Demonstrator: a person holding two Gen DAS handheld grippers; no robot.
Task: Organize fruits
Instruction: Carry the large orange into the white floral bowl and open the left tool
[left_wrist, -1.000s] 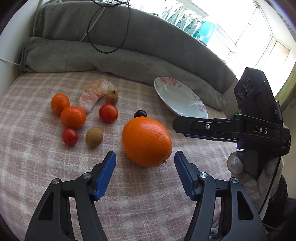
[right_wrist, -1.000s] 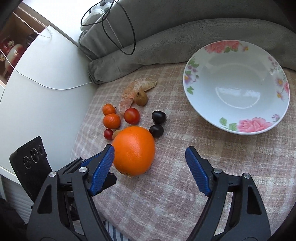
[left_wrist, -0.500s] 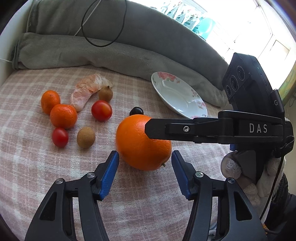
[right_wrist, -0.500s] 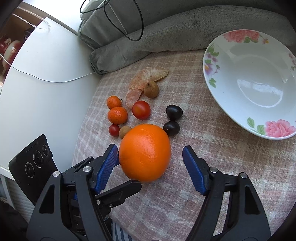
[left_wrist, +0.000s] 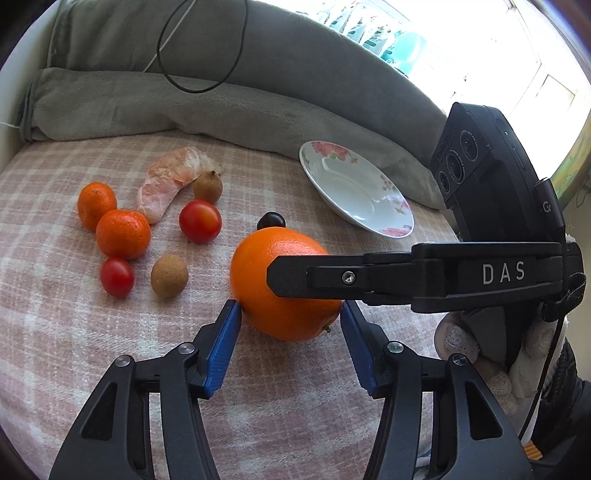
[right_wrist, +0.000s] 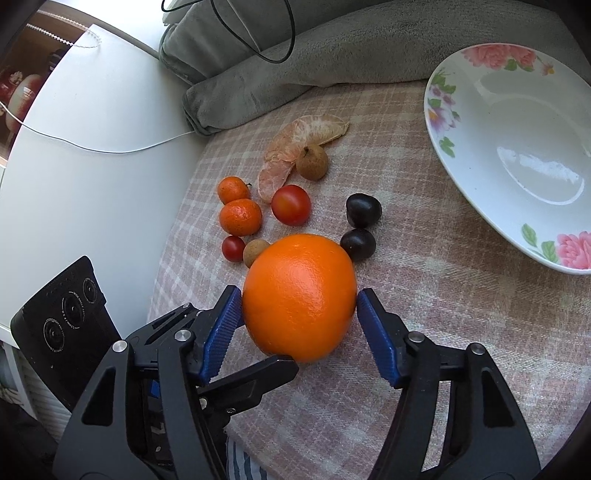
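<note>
a pink checked cloth (left_wrist: 74, 332) covers the surface, with a grey rolled blanket (left_wrist: 147, 107) along its far edge. at the left sit two small mandarins (left_wrist: 123, 233), a little red tomato (left_wrist: 117, 277), a brown round fruit (left_wrist: 169, 270), a bigger tomato (left_wrist: 200, 220) and some peeled citrus segments (left_wrist: 166, 184) beside another brown fruit (left_wrist: 208, 187). in the middle lies a large orange (right_wrist: 299, 295) on the cloth, with two dark plums (right_wrist: 357, 243) just behind it. the left gripper (left_wrist: 290, 314) has its blue pads against the orange's two sides; its jaws have just been closing. the right gripper (right_wrist: 299, 302) reaches in across it and has been closing too, both pads touching the orange's flanks. to the right, a flowered white bowl (right_wrist: 443, 99) rests tilted against the blanket, apart from the fruit. a gloved hand (left_wrist: 480, 343) holds the right gripper.
</note>
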